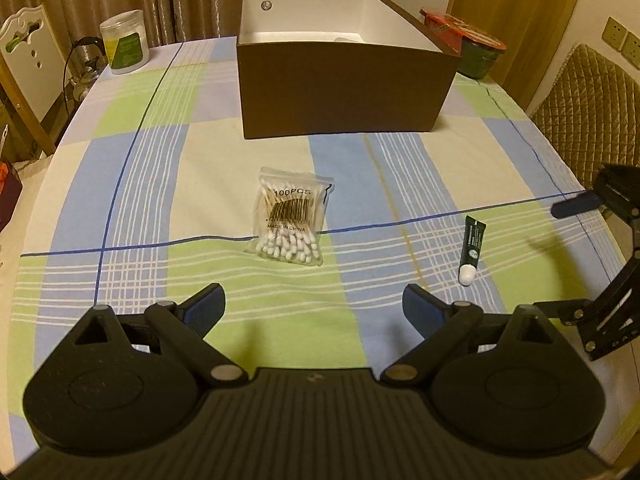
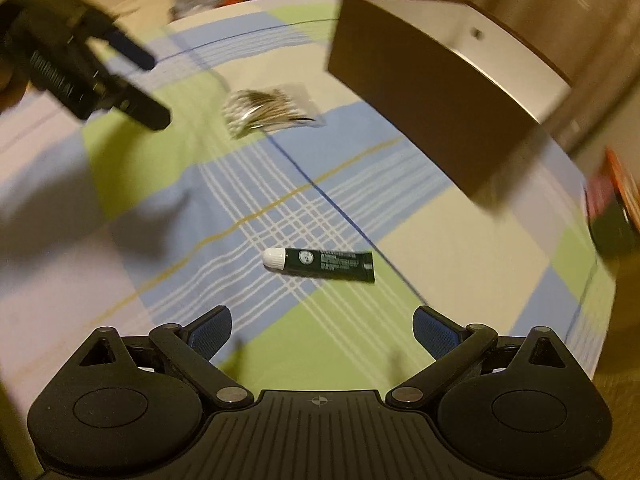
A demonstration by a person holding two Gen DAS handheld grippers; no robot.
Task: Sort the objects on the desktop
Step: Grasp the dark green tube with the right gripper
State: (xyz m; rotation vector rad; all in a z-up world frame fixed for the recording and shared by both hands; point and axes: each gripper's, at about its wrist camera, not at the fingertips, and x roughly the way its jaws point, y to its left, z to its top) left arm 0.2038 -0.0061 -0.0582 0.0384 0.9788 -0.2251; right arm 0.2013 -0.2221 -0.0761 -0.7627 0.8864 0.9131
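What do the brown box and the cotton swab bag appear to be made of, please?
Brown box: probably rigid cardboard, matte brown outside, smooth white inside, thin straight walls. Cotton swab bag: clear glossy plastic film; the swabs show through it, print on top.

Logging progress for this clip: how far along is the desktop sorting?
Little looks done: the brown box shows mostly bare white interior. Nothing is in hand; the left gripper and right gripper are both open and empty. The cotton swab bag and the green tube both lie on the checked tablecloth, unsorted.
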